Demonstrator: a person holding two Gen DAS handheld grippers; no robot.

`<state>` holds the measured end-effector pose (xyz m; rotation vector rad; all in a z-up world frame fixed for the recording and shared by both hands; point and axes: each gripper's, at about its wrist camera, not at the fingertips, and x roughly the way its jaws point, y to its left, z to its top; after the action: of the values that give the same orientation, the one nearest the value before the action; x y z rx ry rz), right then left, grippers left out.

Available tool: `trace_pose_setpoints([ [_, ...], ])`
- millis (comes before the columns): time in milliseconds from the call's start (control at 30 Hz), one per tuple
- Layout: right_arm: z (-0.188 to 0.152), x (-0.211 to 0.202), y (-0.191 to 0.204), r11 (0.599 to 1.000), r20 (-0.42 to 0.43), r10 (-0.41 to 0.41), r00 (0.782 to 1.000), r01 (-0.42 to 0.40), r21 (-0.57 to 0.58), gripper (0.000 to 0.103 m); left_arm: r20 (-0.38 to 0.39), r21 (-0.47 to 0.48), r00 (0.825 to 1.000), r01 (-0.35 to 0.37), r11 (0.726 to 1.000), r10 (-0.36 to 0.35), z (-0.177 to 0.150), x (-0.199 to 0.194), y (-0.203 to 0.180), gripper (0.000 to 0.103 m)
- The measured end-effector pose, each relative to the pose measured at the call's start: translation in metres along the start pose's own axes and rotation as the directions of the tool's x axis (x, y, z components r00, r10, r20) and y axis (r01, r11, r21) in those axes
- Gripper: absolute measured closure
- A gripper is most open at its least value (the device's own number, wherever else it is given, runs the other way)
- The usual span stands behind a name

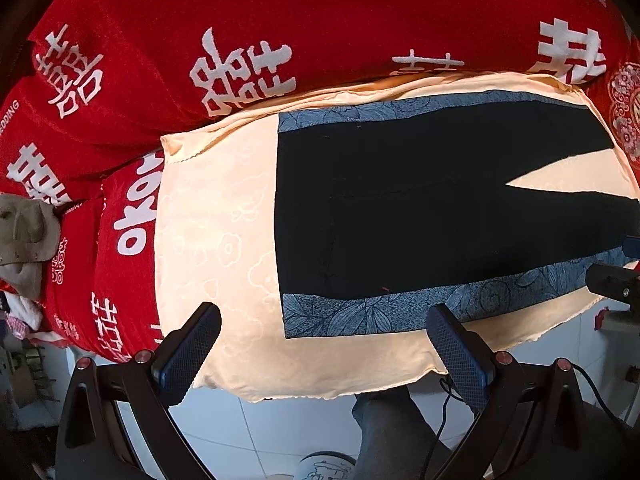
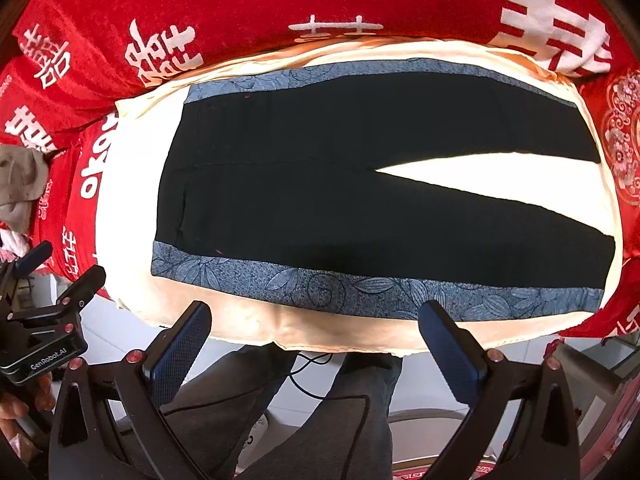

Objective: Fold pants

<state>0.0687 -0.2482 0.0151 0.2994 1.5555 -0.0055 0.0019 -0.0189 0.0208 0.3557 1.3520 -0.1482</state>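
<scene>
A pair of black pants (image 1: 400, 208) with a blue flower-patterned stripe (image 1: 400, 308) down each outer side lies flat and spread out on a cream cloth (image 1: 216, 232), which covers part of a bed. The waistband sits toward the left of both views and the two legs run to the right, parting in a narrow wedge where the cream cloth shows through. Around and behind the cloth is a red blanket (image 1: 280, 24) printed with large white characters and the words "THE BIGDAY". A crumpled grey-brown garment (image 1: 24, 236) lies at the far left on the red blanket, well apart from the pants. The left tool (image 1: 324, 344) hangs over the near edge of the cream cloth, its two blue-padded fingers (image 1: 188, 352) spread wide with nothing between them, near the waist end of the lower stripe but not touching the pants. The right tool (image 2: 316, 340) is likewise released, fingers wide apart and empty, above the near edge of the cloth just below the lower stripe. Under both tools, a person's grey trouser legs (image 2: 304, 420) and a pale tiled floor (image 1: 256, 432) show beyond the bed edge, with a thin black cable (image 2: 312, 364) trailing across them.
</scene>
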Motion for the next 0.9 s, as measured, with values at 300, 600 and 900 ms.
trace_pose_setpoints([
  [300,-0.005,0.002,-0.006,0.999,0.009,0.012,1.0,-0.012,0.04,0.0,-0.011,0.028,1.0,-0.025,0.999,0.025,0.004,0.003,-0.003,0.0],
  [600,0.001,-0.003,-0.021,0.99,0.071,0.08,0.994,-0.088,0.112,0.0,-0.098,0.001,0.995,-0.024,1.0,0.024,0.014,0.013,-0.003,0.0],
  [900,-0.018,-0.007,-0.059,0.97,0.046,0.202,0.978,-0.206,0.128,0.0,-0.121,-0.078,0.992,-0.033,0.996,0.024,0.015,0.004,-0.038,0.0],
])
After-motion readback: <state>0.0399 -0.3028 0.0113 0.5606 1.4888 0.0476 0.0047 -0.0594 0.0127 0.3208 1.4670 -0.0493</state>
